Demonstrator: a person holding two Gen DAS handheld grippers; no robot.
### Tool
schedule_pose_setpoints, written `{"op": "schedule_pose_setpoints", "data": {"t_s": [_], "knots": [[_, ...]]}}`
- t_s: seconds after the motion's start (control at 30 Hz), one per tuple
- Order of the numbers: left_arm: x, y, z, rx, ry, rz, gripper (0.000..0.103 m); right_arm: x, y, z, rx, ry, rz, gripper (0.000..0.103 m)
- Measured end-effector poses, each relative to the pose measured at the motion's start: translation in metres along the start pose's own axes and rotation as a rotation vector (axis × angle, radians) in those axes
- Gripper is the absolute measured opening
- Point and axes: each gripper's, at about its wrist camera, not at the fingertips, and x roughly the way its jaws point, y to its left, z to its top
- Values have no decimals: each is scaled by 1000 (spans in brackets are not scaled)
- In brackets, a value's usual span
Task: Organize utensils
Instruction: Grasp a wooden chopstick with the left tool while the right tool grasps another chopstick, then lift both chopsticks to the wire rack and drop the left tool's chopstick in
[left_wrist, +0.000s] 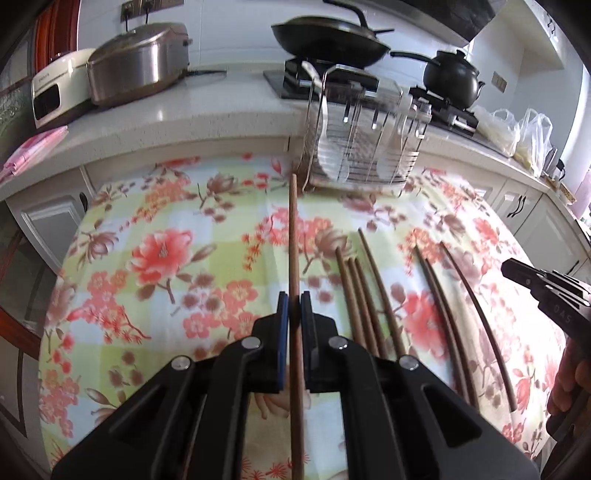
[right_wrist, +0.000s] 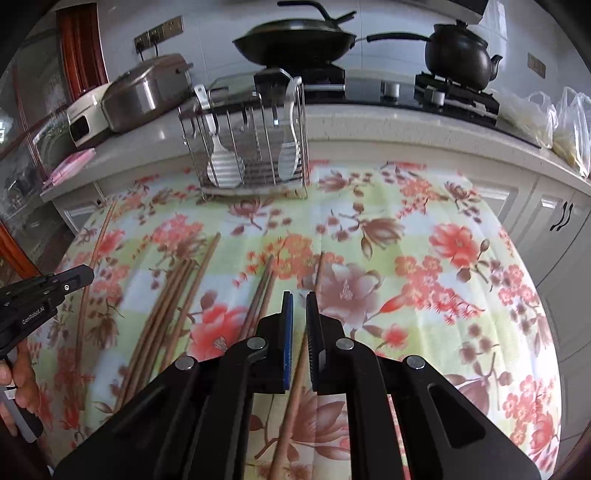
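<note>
Here the left gripper (left_wrist: 294, 308) is clenched on a single brown chopstick (left_wrist: 293, 236), which runs straight forward between its blue-padded fingers (left_wrist: 283, 314) and points toward the wire utensil rack (left_wrist: 356, 147) at the far edge of the floral tablecloth (left_wrist: 166, 229). The rack stands just in front of the white counter (left_wrist: 229, 110) and holds pale spoons and metal-handled utensils hanging upright.

To the right of the held chopstick, more chopsticks lie flat on the cloth: a cluster of four (left_wrist: 364, 295) near the gripper, and three darker ones (left_wrist: 454, 306) farther right.

The right gripper (right_wrist: 300, 317) hovers over the cloth with its jaws slightly parted and nothing clamped; one chopstick (right_wrist: 295, 387) lies on the table beneath the gap. A pair (right_wrist: 262, 295) lies just to its left, and a bundle (right_wrist: 173, 306) farther left.

On the counter sit a steel rice cooker (left_wrist: 138, 66), a black wok (left_wrist: 328, 40) and a dark clay pot (left_wrist: 452, 77) on the stove.
</note>
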Motion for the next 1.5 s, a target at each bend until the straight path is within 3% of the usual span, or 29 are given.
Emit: {"op": "schedule_pose_setpoints", "data": {"t_s": [0.2,0.37,0.47,0.53,0.67,0.77,0.87,0.93,1.1,1.5], "knots": [[-19,-3,8,9,-45,2,6,-9,-8,1,30,2,6,9],[-22,-3,6,10,-47,0,6,15,-30,-12,76,110,-25,17],[-23,-4,6,15,-49,-7,6,34,-35,-20,78,172,-30,32],[-23,-6,6,19,-51,-12,6,42,-34,-24,71,178,-27,51],[-21,-5,5,18,-47,-16,6,55,-34,-27,61,205,-48,49],[-19,-3,4,14,-43,-19,6,63,-34,-28,43,216,-68,40],[-17,-1,4,11,-42,-19,6,66,-36,-25,36,212,-84,28],[-17,-1,4,10,-42,-20,6,66,-39,-24,40,211,-83,9],[-18,-1,4,13,-45,-17,6,55,-40,-21,52,184,-48,8],[-45,-10,21,30,-105,-48,6,-26,-30,19,46,20,24,8]]}}
